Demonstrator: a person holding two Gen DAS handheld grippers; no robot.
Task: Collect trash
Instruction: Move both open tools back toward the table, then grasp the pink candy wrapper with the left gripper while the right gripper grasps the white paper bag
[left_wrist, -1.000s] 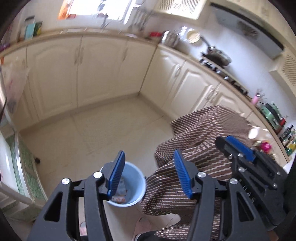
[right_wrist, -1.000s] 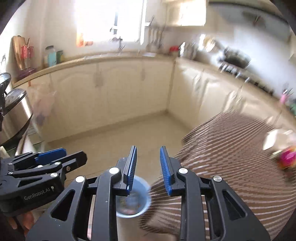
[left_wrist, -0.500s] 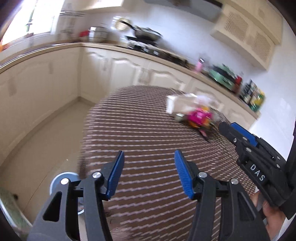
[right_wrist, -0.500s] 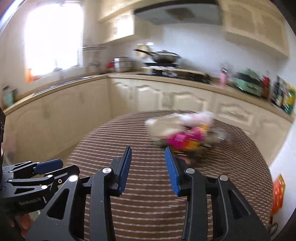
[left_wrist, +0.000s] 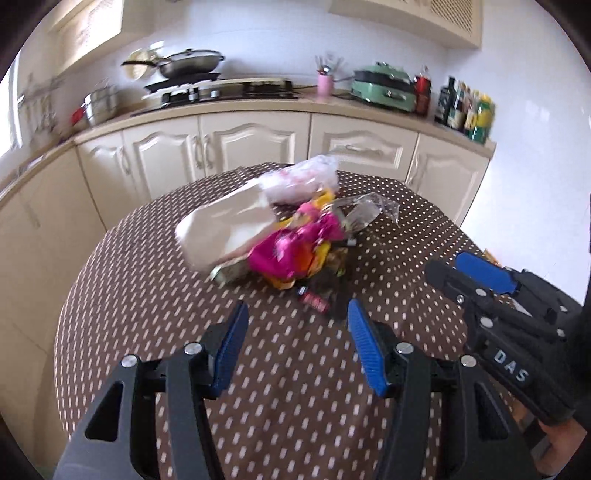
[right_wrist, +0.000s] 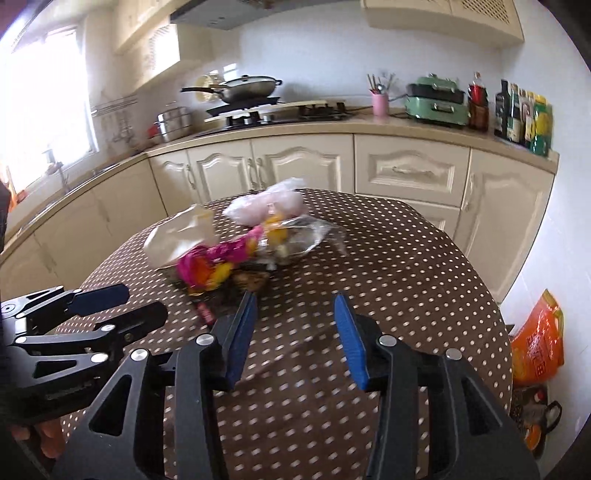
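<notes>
Since a second ago you have swung both grippers away from the blue bucket on the floor and round to the trash pile (left_wrist: 280, 240), which now sits ahead of you on the round counter (left_wrist: 147, 295) with the brown dotted cloth. Your left gripper (left_wrist: 297, 345) hangs above the cloth just short of the pile, its blue pads well apart and nothing between them. Your right gripper (right_wrist: 293, 334) is beside it, seen at the right edge of the left wrist view; its jaws are opening, and only bare cloth shows in the gap.

The pile lies near the middle of the counter. A crumpled white bag (left_wrist: 225, 232) is on its left side, a pink wrapper (left_wrist: 291, 247) with orange and yellow bits is in the middle, a clear plastic wrapper (right_wrist: 295, 236) lies on the right, and a pale bag (right_wrist: 269, 203) sits at the far side. A small dark red packet (left_wrist: 314, 301) lies on the cloth at the near edge of the pile, closest to your left gripper. The whole pile is slightly blurred, so finer detail cannot be told.

Behind the counter run cream cabinets (right_wrist: 295, 162) with a stove and a pan (right_wrist: 243, 86), a pink cup of utensils (right_wrist: 380, 101) and a green appliance (right_wrist: 436, 99) on top. An orange bag (right_wrist: 539, 343) sits on the floor at the right
</notes>
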